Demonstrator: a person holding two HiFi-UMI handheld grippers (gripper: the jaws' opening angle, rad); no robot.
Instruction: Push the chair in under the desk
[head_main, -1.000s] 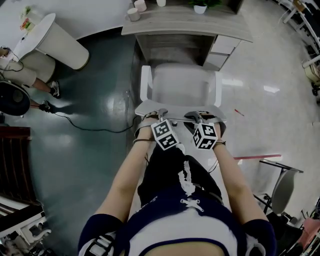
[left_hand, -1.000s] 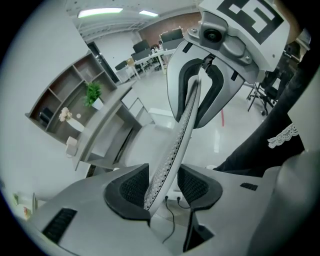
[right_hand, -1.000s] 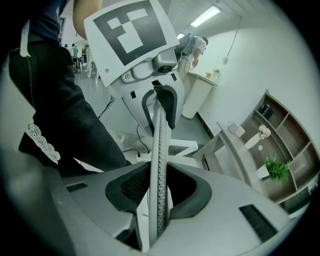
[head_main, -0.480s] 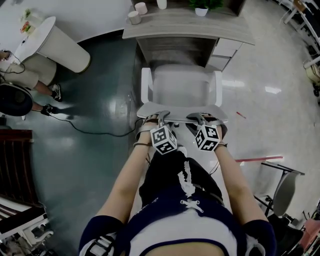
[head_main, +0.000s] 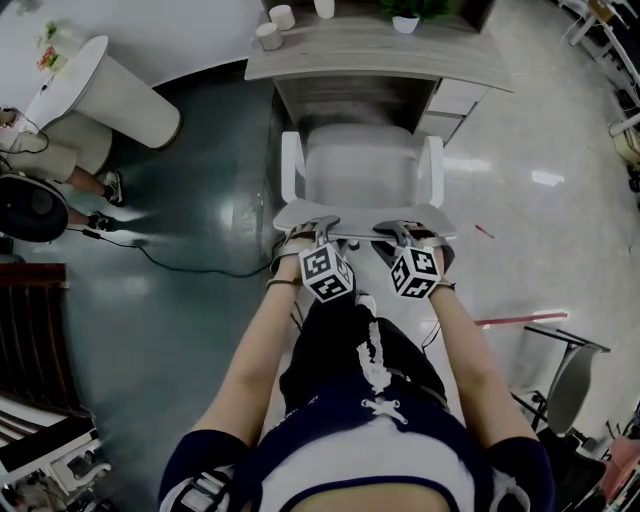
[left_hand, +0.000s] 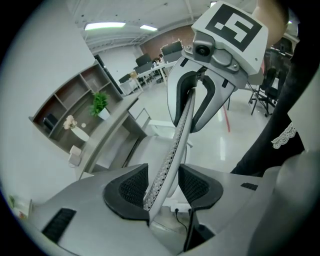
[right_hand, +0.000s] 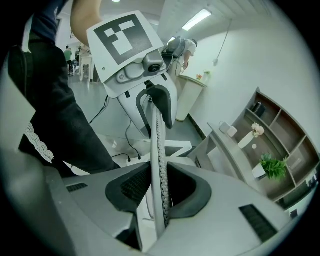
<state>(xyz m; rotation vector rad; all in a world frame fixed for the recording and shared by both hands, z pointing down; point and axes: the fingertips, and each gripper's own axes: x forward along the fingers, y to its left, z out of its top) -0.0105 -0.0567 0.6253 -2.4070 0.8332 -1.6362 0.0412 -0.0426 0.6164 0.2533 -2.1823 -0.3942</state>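
At the tabletop (head_main: 370, 55) we have the chair (head_main: 360, 170) barely nosing under, right tongs (head_main: 400, 232) clamped on its back, left tongs (head_main: 320, 228) just opening loose around it, with most of the pushing left.

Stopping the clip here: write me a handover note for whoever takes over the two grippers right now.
Left claw: open, jaws just been opening, the backrest's top edge between them, not pressed.
Right claw: shut on that same edge.
Chair faces the desk, with the seat mostly out in front of it.
Done: chair lined up with the opening.
Left: probably regrip with the left, then push the chair under.
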